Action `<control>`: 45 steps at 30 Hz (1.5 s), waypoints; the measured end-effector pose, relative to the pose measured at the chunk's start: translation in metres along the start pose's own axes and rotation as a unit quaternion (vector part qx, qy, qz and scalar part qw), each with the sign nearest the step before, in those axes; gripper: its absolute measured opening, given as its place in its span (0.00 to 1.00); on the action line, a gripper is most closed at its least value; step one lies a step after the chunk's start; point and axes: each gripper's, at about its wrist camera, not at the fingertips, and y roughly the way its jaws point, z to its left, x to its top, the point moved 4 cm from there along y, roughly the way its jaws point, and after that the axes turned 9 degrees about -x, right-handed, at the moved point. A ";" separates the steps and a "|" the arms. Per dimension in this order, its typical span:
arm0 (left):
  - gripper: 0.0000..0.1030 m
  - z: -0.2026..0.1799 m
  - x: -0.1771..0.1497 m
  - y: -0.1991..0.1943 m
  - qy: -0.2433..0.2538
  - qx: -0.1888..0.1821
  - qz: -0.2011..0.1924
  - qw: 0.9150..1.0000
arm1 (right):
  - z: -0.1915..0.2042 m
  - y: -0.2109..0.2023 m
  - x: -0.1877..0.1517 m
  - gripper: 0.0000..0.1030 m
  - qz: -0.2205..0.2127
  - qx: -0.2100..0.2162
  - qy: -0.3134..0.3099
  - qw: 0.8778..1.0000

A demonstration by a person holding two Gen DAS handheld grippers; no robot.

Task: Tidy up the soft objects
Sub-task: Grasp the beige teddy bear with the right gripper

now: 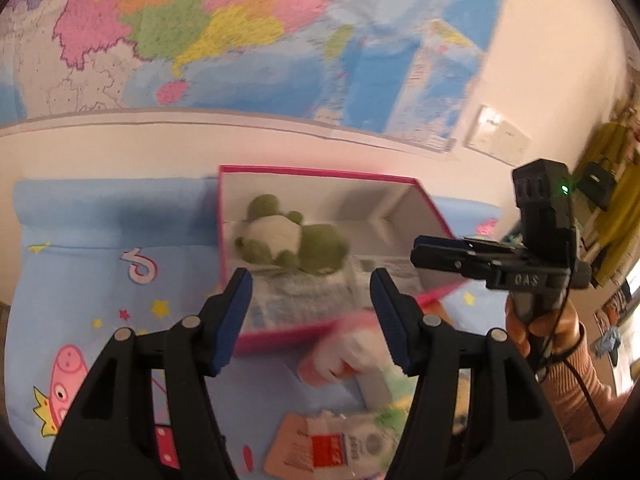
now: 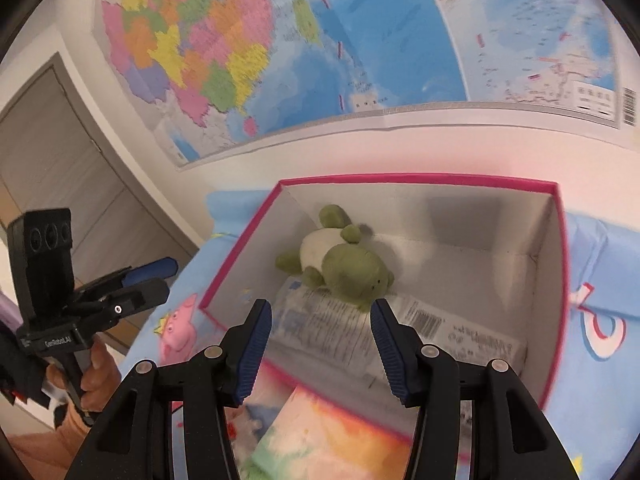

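Observation:
A green and white plush frog lies inside a pink-rimmed white box on a blue cartoon bedsheet; it also shows in the right wrist view, in the same box. A printed plastic packet lies in the box under the frog. My left gripper is open and empty above the box's near edge. My right gripper is open and empty over the box's front rim. A pink and white soft toy lies blurred just in front of the box. A colourful soft pack lies below the right gripper.
A blue sheet with pink pig prints covers the bed. A wall map hangs behind the box. Packets and cards lie near the front. The right gripper's body is at the box's right; a door stands left.

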 end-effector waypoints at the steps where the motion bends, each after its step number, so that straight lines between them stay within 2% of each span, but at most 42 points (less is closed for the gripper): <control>1: 0.61 -0.008 -0.006 -0.005 0.007 -0.008 -0.001 1.000 | 0.000 -0.008 -0.004 0.51 -0.006 0.004 -0.001 1.000; 7: 0.62 -0.044 -0.040 -0.016 0.044 -0.041 0.016 0.998 | -0.001 -0.062 -0.039 0.55 -0.037 0.018 -0.008 0.999; 9: 0.62 -0.053 -0.051 -0.017 0.057 -0.039 0.024 0.997 | -0.003 -0.075 -0.055 0.57 -0.037 0.018 -0.006 0.999; 15: 0.62 -0.073 -0.083 -0.010 0.063 -0.071 0.058 0.994 | -0.010 -0.092 -0.108 0.57 -0.012 0.006 0.002 1.000; 21: 0.62 -0.090 -0.103 0.004 0.065 -0.093 0.087 0.990 | -0.030 -0.090 -0.156 0.57 0.023 -0.020 0.041 0.999; 24: 0.62 -0.104 -0.112 0.015 0.072 -0.111 0.105 0.986 | -0.049 -0.094 -0.174 0.57 0.032 -0.040 0.073 0.996; 27: 0.62 -0.117 -0.120 0.034 0.083 -0.106 0.136 0.981 | -0.064 -0.099 -0.188 0.57 0.034 -0.045 0.103 0.993; 30: 0.61 -0.132 -0.127 0.052 0.093 -0.126 0.166 0.974 | -0.075 -0.102 -0.200 0.58 0.039 -0.032 0.139 0.989; 33: 0.59 -0.146 -0.131 0.070 0.117 -0.123 0.189 0.967 | -0.078 -0.101 -0.207 0.58 0.042 -0.020 0.156 0.987; 35: 0.49 -0.150 -0.135 0.080 0.126 -0.118 0.204 0.964 | -0.075 -0.097 -0.209 0.58 0.042 0.001 0.165 0.985; 36: 0.48 -0.152 -0.137 0.085 0.129 -0.119 0.214 0.961 | -0.074 -0.095 -0.210 0.58 0.043 0.010 0.168 0.985; 40: 0.48 -0.151 -0.141 0.100 0.111 -0.147 0.242 0.953 | -0.073 -0.090 -0.211 0.58 0.038 0.019 0.169 0.985; 43: 0.44 -0.148 -0.139 0.102 0.095 -0.158 0.241 0.953 | -0.074 -0.091 -0.209 0.47 0.026 0.020 0.165 0.986; 45: 0.44 -0.147 -0.137 0.102 0.084 -0.170 0.241 0.952 | -0.073 -0.092 -0.208 0.28 0.020 0.020 0.157 0.987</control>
